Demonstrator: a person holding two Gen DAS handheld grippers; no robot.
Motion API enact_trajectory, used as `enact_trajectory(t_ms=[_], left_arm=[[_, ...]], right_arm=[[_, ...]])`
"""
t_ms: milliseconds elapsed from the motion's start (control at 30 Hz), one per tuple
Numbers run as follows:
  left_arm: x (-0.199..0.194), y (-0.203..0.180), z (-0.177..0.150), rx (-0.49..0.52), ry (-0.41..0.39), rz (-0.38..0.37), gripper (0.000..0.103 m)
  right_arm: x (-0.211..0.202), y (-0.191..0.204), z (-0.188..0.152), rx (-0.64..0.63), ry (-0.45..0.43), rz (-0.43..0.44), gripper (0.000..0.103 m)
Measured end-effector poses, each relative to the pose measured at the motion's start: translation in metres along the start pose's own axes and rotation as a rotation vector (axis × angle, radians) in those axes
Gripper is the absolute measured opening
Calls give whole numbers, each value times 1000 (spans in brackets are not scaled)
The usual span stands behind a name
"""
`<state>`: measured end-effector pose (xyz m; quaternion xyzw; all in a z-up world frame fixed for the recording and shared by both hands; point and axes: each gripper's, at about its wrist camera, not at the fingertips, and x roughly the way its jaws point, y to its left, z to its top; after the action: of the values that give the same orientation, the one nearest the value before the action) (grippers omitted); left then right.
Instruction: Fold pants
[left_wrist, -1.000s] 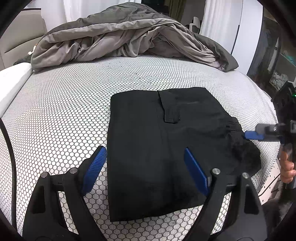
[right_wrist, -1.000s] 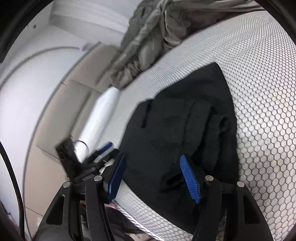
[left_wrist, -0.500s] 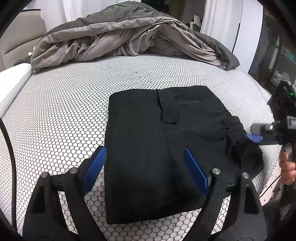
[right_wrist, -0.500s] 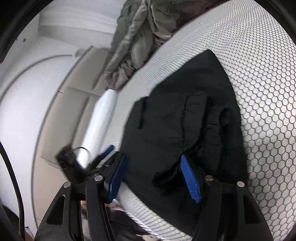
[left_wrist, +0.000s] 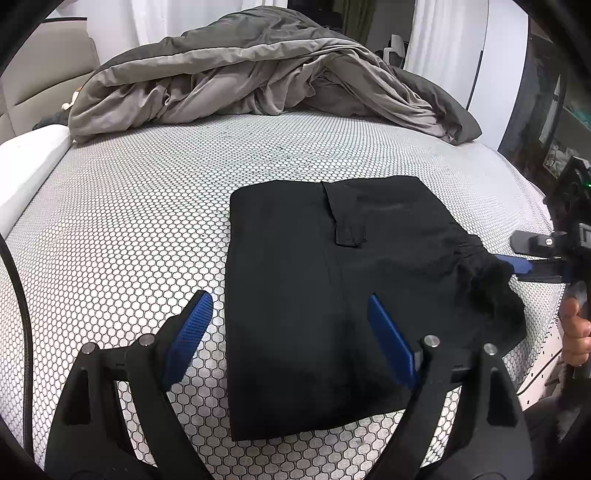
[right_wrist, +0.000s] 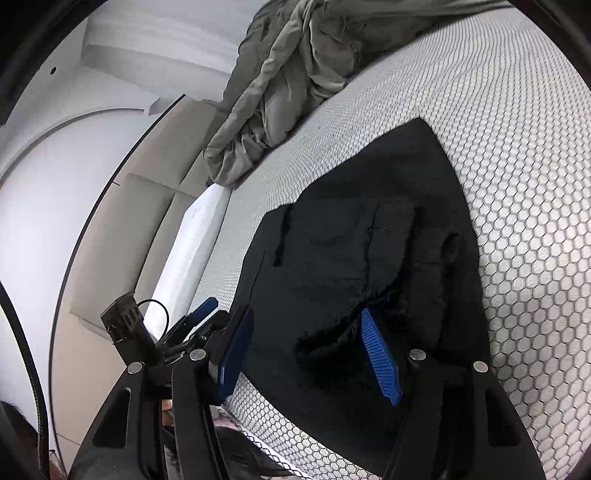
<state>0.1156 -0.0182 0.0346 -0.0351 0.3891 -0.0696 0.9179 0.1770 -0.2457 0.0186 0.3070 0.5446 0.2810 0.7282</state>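
The black pants (left_wrist: 332, 295) lie folded into a rectangle on the honeycomb-patterned bed (left_wrist: 129, 240), with a pocket flap on top. Their gathered waistband (left_wrist: 491, 288) bunches up at the right end. My left gripper (left_wrist: 291, 336) hovers open above the near left part of the pants, one pad over the bed and the other over the cloth. My right gripper (right_wrist: 308, 354) is open at the waistband (right_wrist: 332, 328), and the ruffled edge lies across the tip of its right pad. In the left wrist view it (left_wrist: 517, 264) reaches in from the right, touching the waistband.
A crumpled grey duvet (left_wrist: 258, 81) is heaped across the far side of the bed. A white pillow (left_wrist: 26, 170) lies at the left edge, with a beige headboard (right_wrist: 122, 221) behind it. A hand (left_wrist: 574, 332) holds the right gripper at the bed's right edge.
The right gripper has edged slightly closer into the waistband, so the pants fill more of its view. The left gripper and the pants have stayed where they were.
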Motion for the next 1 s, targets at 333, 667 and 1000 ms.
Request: enact_trajectory(t_ms=[333,667,1000], left_arm=[[2,-3,1,3,5,8,84],[6,-5,1,17,13,11,84],[7,-6,2,21,12,10,84]], right_arm=[[-16,0,-5,3,10,87,62],[-9,-3,-14,0,98,35,62],[-14,-10,-20,3,110,41,62]])
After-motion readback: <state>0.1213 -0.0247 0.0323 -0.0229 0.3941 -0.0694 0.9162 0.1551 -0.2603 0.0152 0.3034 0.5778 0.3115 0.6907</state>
